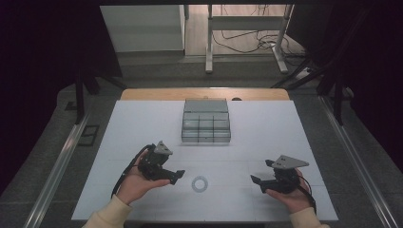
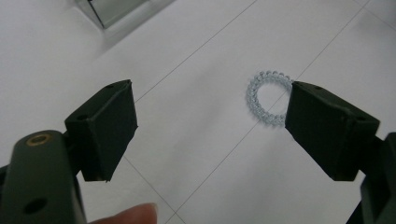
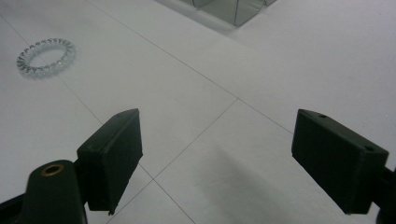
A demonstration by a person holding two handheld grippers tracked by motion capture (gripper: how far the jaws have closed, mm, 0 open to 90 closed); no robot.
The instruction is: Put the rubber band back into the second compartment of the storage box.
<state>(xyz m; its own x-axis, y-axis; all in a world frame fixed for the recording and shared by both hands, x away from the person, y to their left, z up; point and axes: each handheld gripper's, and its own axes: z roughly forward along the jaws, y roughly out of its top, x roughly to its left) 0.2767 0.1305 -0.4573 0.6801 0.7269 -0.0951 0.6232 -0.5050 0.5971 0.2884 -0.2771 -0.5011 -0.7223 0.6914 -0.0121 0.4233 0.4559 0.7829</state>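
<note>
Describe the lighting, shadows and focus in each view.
High view: white table evenly lit, surroundings dark, coil ring small and faint. Left gripper view: the ring fairly sharp, nearby black fingers soft. Right gripper view: dim, greyish, a soft shadow between the open jaws.

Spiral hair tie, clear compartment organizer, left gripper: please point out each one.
Spiral hair tie (image 1: 200,184): high view, on its coiled ring.
Clear compartment organizer (image 1: 206,121): high view, on a middle divider.
Left gripper (image 1: 177,176): high view, midway between its open jaw tips.
</note>
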